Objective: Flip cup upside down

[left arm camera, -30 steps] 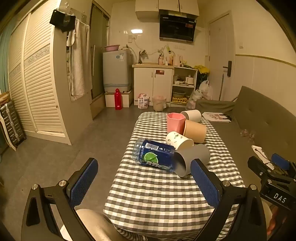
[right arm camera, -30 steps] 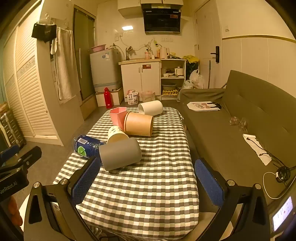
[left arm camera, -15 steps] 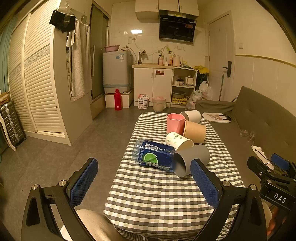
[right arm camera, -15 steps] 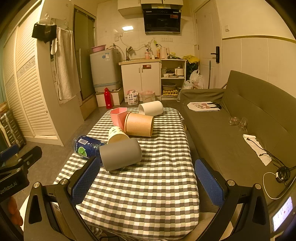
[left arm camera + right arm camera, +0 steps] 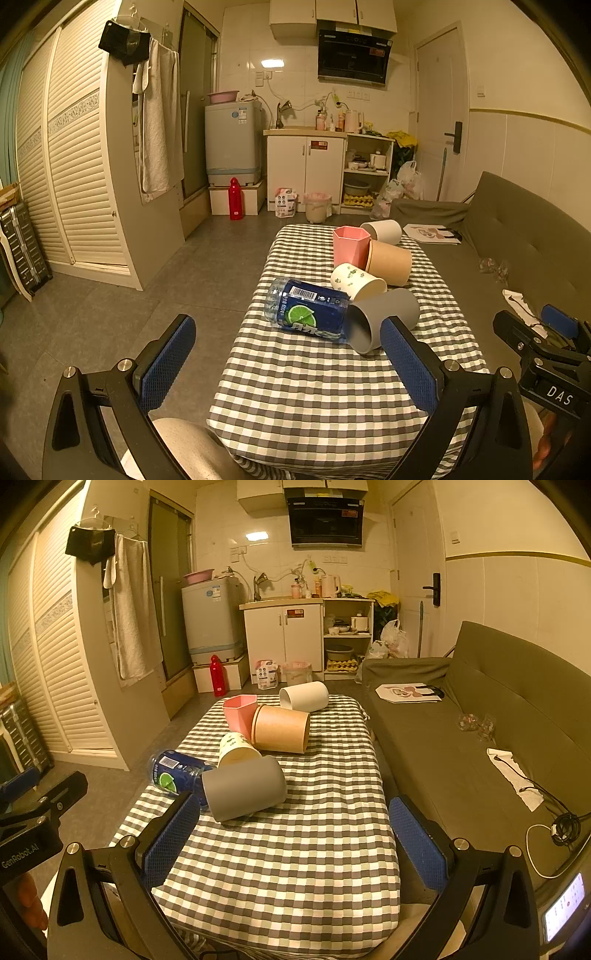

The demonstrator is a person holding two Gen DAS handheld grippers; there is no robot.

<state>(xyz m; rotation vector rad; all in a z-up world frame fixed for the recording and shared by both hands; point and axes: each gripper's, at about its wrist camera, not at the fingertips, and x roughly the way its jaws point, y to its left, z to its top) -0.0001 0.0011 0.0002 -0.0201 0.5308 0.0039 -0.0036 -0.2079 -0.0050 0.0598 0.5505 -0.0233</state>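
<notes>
Right wrist view: gray cup (image 5: 245, 788) lies sideways beside blue bottle (image 5: 177, 771).

Warm, dim amber light fills both fisheye views, cast chiefly by a ceiling lamp (image 5: 272, 63) that glares white off the tiled wall (image 5: 221, 535). Soft shadows pool beneath the cups on the checked tablecloth (image 5: 314, 849). Straight lines bow outward toward the edges, and the corners fall to black vignette. Focus holds sharp at centre, softening slightly at the rim.
</notes>
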